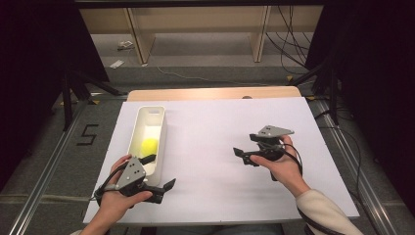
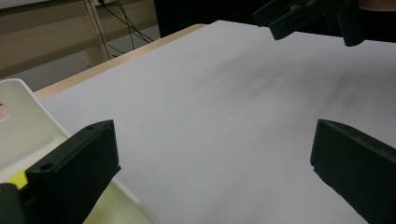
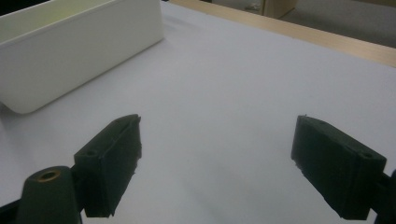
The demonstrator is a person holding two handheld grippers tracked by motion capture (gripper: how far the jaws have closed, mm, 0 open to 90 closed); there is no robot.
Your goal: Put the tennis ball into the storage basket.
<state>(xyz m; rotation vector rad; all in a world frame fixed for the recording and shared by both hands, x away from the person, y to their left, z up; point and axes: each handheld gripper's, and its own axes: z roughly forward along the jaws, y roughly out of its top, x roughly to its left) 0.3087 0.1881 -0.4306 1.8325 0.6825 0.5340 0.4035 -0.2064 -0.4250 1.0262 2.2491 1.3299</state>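
A yellow ball (image 1: 149,145) lies inside a long white bin (image 1: 161,128) on the left of the white board (image 1: 215,186). My left gripper (image 1: 159,172) is held at the bin's near end, open, with one jaw over the bin's rim and the other over the board. In the left gripper view the jaws (image 2: 210,158) stand wide apart with nothing between them, and the bin's wall (image 2: 21,116) is at the left. My right gripper (image 1: 244,146) hovers over the board's right half, open and empty (image 3: 217,158), and points toward the bin (image 3: 79,51).
The board lies on a wooden table whose far edge (image 1: 215,93) shows beyond it. Past the table are wooden shelf legs (image 1: 139,39) and cables on the floor. A metal rail (image 1: 44,166) runs along the left side. The right gripper (image 2: 308,16) appears far off in the left gripper view.
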